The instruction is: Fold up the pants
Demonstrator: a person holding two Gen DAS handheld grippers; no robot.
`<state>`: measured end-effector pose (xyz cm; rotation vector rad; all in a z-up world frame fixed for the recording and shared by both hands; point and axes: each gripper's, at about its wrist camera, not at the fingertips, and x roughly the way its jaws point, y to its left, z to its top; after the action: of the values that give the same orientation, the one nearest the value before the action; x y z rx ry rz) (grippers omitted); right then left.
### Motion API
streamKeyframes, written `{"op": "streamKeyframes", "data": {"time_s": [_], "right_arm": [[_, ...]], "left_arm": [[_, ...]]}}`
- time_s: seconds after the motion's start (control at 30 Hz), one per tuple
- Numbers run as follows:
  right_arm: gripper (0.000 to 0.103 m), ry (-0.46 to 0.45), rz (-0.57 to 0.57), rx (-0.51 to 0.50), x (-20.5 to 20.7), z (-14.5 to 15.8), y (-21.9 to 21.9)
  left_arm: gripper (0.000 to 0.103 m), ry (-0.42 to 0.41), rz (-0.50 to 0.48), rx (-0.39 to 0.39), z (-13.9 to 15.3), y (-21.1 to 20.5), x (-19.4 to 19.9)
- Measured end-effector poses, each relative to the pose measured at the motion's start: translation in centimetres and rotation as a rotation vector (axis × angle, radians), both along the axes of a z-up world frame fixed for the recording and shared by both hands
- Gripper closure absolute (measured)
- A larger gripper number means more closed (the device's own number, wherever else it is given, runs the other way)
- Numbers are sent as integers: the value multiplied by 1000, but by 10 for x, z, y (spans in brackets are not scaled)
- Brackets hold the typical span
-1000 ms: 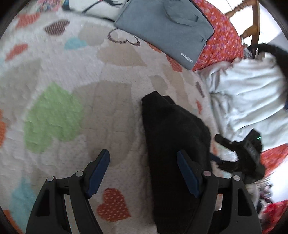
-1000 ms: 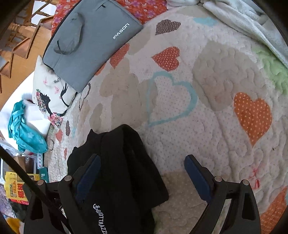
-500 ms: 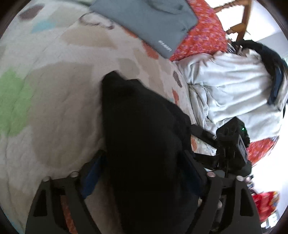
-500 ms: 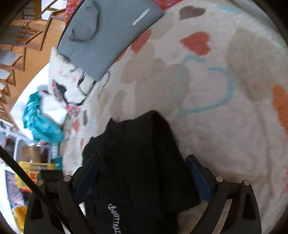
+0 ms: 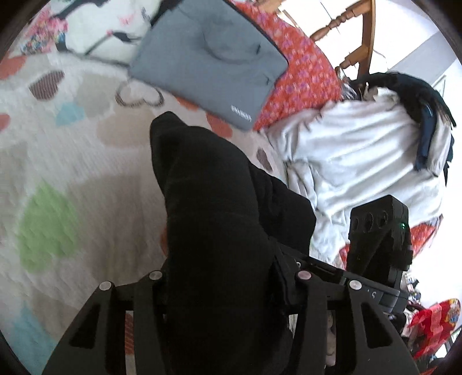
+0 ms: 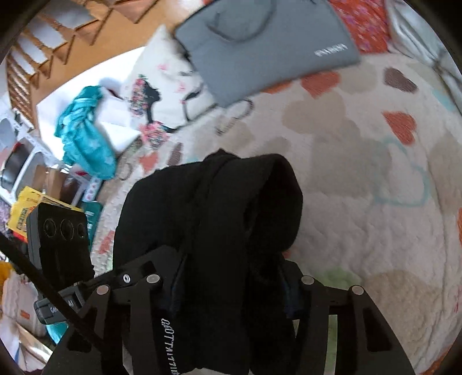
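**Both grippers clamped on a bundle of black pants above a heart-patterned quilt**

Nearest the left wrist camera, the left gripper (image 5: 222,277) had just been closing, and its jaws stood pressed against the sides of the folded black pants (image 5: 213,207), which filled the gap between them and hid both pads. The cloth rose forward out of the jaws as a thick, rounded bundle, its far end hanging over the quilt (image 5: 57,173). Just to the right, the right gripper (image 5: 375,239) showed as a dark block with three round lenses and a small green light, close beside the same bundle.

In the right wrist view, the right gripper (image 6: 231,277) had likewise just been closing; its jaws held the pants (image 6: 219,213) at about half their spread, with white lettering visible on the cloth near the left jaw. The left gripper (image 6: 60,245) stood just to the left of the bundle.

Beyond the pants lay the quilt (image 6: 361,178), cream with orange, brown, green and blue hearts. Farther off, a grey bag (image 5: 208,57) rested on the quilt and a red flowered cover (image 5: 303,78), beside a white printed pillow (image 5: 95,26). A pale crumpled blanket (image 5: 361,155) lay to the right, and a wooden chair (image 5: 358,37) stood behind it.
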<state>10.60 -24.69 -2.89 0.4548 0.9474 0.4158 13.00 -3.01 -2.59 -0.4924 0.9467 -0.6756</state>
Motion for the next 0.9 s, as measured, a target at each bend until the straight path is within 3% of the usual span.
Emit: {"op": "streamKeyframes", "data": {"time_s": [0.3, 0.43, 0.57, 0.67, 0.73, 0.9], "right_arm": [[48, -20, 53, -67, 79, 15, 48], [48, 3, 49, -110, 118, 0, 63], [36, 93, 24, -184, 150, -33, 71], [28, 144, 0, -160, 155, -60, 66], [27, 131, -13, -140, 151, -57, 62], [27, 30, -84, -170, 134, -18, 47]], "left_arm": [[56, 18, 144, 45, 2, 40, 66], [53, 44, 182, 118, -13, 51, 96], [50, 161, 233, 202, -53, 68, 114], [46, 238, 254, 132, -67, 82, 119], [46, 249, 258, 104, -60, 87, 119], [46, 169, 295, 148, -26, 94, 105]]}}
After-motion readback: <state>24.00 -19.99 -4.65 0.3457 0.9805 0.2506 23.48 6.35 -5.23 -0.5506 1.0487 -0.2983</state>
